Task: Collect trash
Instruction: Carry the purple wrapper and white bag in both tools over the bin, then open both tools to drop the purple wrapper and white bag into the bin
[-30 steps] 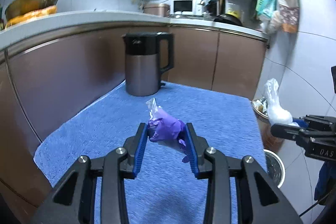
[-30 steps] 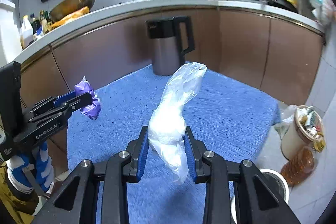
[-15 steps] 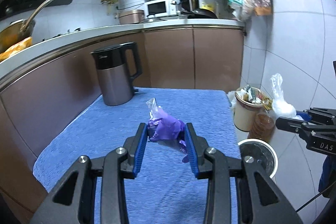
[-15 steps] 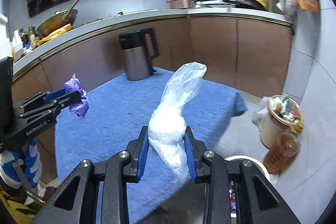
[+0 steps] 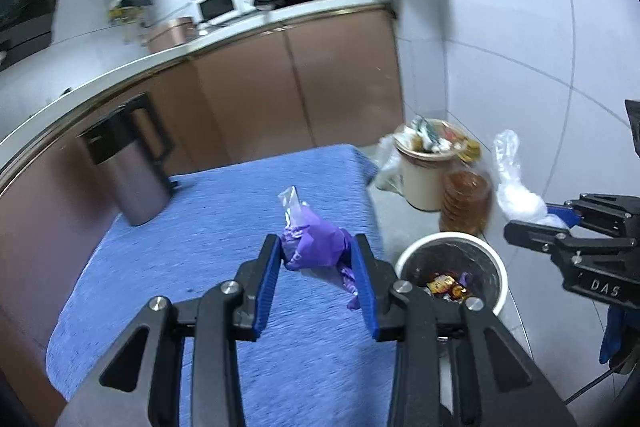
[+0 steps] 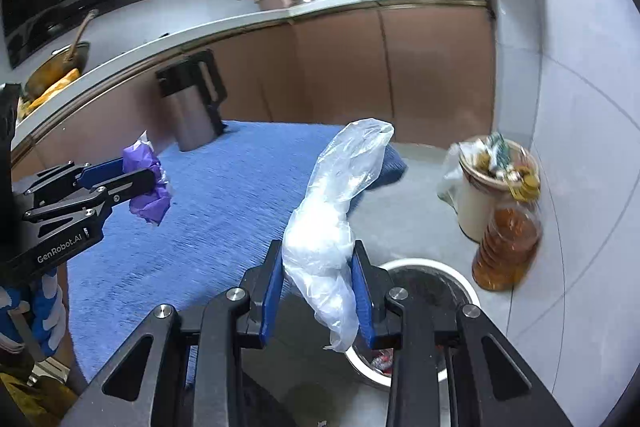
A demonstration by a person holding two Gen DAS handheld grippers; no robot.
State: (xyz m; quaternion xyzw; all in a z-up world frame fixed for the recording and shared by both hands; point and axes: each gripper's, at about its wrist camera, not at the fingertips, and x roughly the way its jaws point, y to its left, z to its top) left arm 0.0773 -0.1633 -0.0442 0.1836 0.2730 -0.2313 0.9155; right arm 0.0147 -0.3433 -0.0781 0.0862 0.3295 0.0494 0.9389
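Left gripper (image 5: 316,281) clamps the purple wrapper (image 5: 314,253) above the blue cloth's (image 5: 200,247) right edge; right gripper (image 6: 316,291) pinches the clear bag (image 6: 332,219) near the white bin's (image 5: 496,263) rim. Centre each over the bin's mouth before releasing

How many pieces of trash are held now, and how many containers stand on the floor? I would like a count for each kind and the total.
Held trash: 2, purple wrapper and clear plastic bag
Bins: 2, white bin and beige bin
Amber bottle: 1
Total: 5
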